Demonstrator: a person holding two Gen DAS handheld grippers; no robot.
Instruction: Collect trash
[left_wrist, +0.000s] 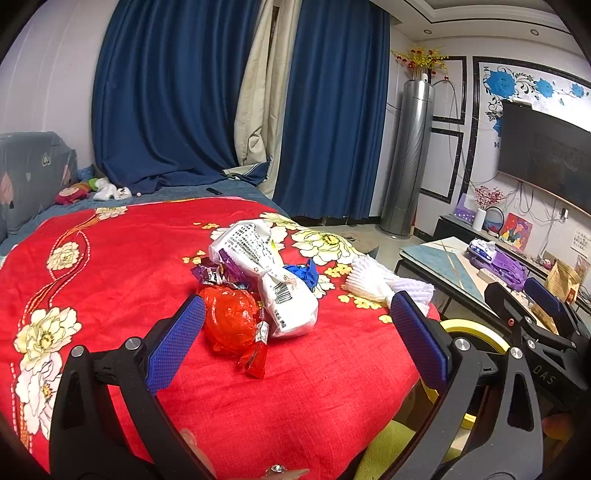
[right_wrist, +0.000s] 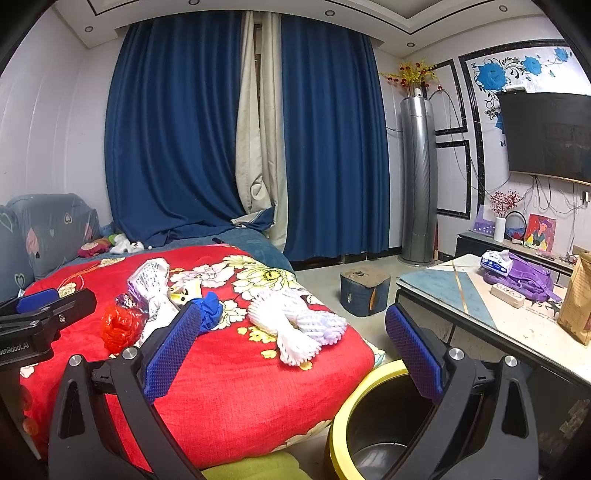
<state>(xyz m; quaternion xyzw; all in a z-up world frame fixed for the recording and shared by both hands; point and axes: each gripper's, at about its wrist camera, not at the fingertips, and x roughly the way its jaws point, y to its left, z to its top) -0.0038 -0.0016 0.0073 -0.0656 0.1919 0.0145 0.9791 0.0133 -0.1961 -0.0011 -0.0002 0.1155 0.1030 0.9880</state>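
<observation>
Trash lies heaped on a red flowered quilt (left_wrist: 110, 273): a crumpled red plastic bag (left_wrist: 231, 321), a white printed bag (left_wrist: 273, 280), a purple wrapper (left_wrist: 218, 271), a blue scrap (left_wrist: 304, 275) and white foam netting (left_wrist: 373, 282). My left gripper (left_wrist: 299, 332) hovers open just in front of the heap, its left pad beside the red bag (right_wrist: 120, 326). My right gripper (right_wrist: 293, 347) is open too, low over the quilt's corner near the foam netting (right_wrist: 295, 326), holding nothing. A black bin with a yellow rim (right_wrist: 365, 413) stands on the floor by the bed.
A low table (right_wrist: 443, 288) on the right carries a purple bag (right_wrist: 524, 278), a tissue pack and a brown paper bag. A dark stool (right_wrist: 364, 290) sits on the floor. Blue curtains, a tall grey air conditioner (right_wrist: 419, 177) and a TV stand behind. Soft toys lie near the pillow.
</observation>
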